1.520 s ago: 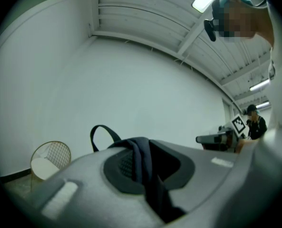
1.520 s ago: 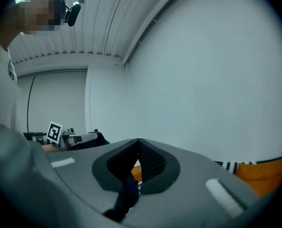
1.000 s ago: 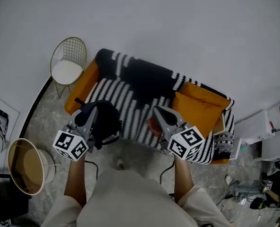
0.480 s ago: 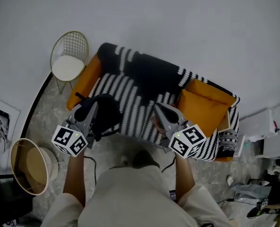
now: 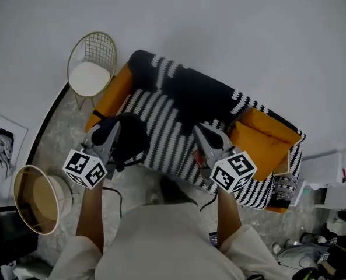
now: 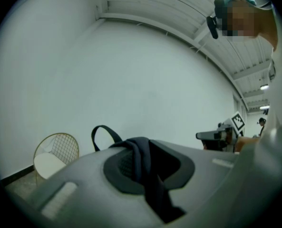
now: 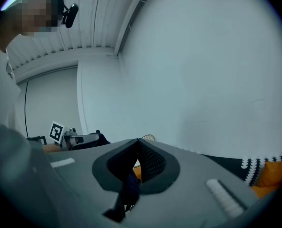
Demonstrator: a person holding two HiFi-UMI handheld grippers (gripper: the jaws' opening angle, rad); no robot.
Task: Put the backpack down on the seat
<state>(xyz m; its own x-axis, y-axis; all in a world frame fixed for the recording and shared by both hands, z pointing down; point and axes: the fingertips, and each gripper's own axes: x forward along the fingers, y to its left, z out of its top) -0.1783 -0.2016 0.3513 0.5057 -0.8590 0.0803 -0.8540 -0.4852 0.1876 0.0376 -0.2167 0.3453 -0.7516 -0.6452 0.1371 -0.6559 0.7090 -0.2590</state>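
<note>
The black backpack (image 5: pixel 132 142) hangs at my left gripper (image 5: pixel 110 129), above the front left edge of the sofa seat (image 5: pixel 161 121), which is covered by a black-and-white striped blanket. In the left gripper view the left gripper (image 6: pixel 141 161) is shut on a dark backpack strap (image 6: pixel 141 167), and a loop handle (image 6: pixel 104 133) sticks up behind it. My right gripper (image 5: pixel 203 132) is over the middle of the seat front. In the right gripper view the right gripper (image 7: pixel 131 172) is shut on a dark strap (image 7: pixel 128 190) that dangles below the jaws.
An orange cushion (image 5: pixel 265 143) lies at the sofa's right end. A gold wire chair (image 5: pixel 91 69) stands left of the sofa, with a round lamp shade (image 5: pixel 35 200) nearer on the floor. White shelving (image 5: pixel 336 177) and clutter sit at the far right.
Both grippers and the backpack have been carried closer to the sofa, and the sofa has slid right in the view. Neither grip has changed.
</note>
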